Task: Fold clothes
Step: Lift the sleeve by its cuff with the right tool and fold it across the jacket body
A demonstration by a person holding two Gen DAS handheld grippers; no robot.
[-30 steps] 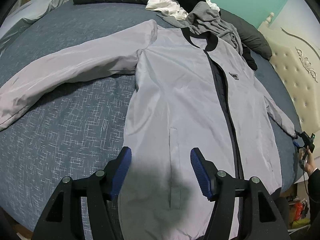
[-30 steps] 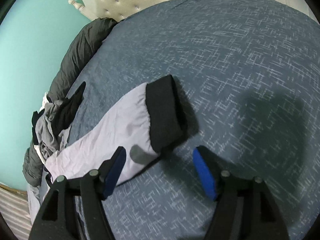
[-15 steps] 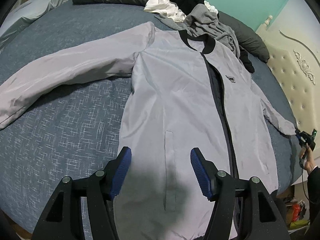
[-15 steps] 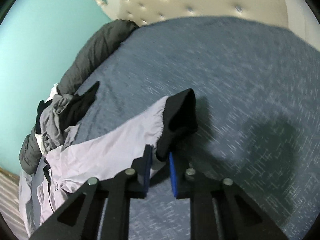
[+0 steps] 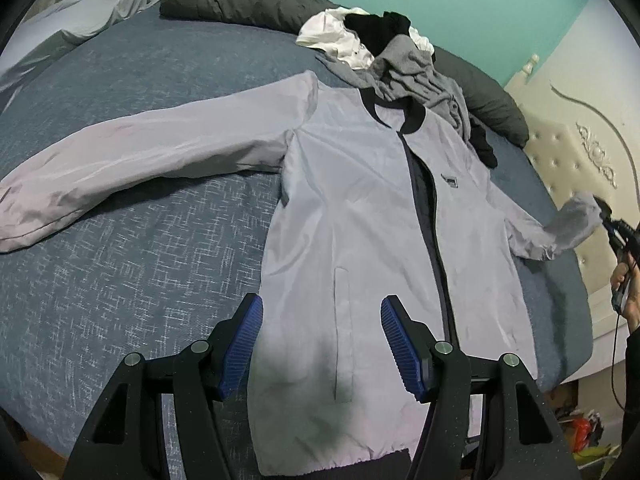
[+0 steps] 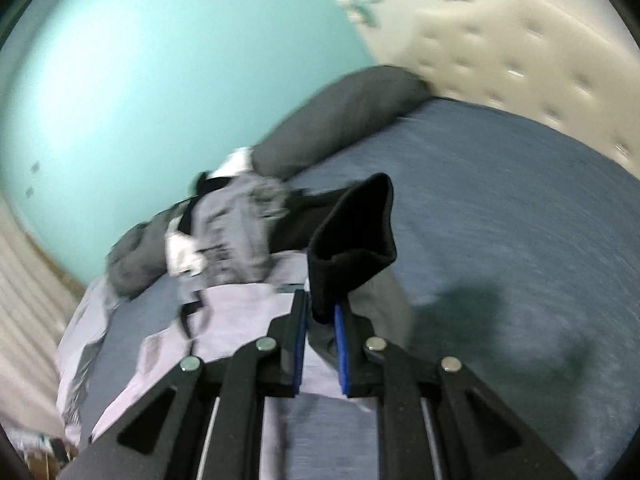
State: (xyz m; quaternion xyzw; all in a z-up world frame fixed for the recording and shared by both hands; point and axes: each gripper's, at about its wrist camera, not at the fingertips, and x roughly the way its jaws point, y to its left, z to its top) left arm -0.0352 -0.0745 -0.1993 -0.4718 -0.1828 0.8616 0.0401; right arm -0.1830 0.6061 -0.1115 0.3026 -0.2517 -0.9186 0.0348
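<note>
Jacket (image 5: 360, 216) noted face up on the blue bed (image 5: 140, 272), its long axis running from the hem at the near bed edge to the collar by a clothes pile (image 5: 400, 60). We find 1 sleeve (image 5: 140, 160) spread leftward over open bedding. Our left gripper (image 5: 322, 344) hovers unclenched above the hem. Our right gripper (image 6: 320, 320) is clenched on the other sleeve's black cuff (image 6: 356, 232), lifted off the bed.

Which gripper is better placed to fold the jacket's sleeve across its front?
Right. The right gripper is shut on the sleeve's black cuff, lifted off the bed. The left gripper hovers open over the jacket hem, holding nothing.
</note>
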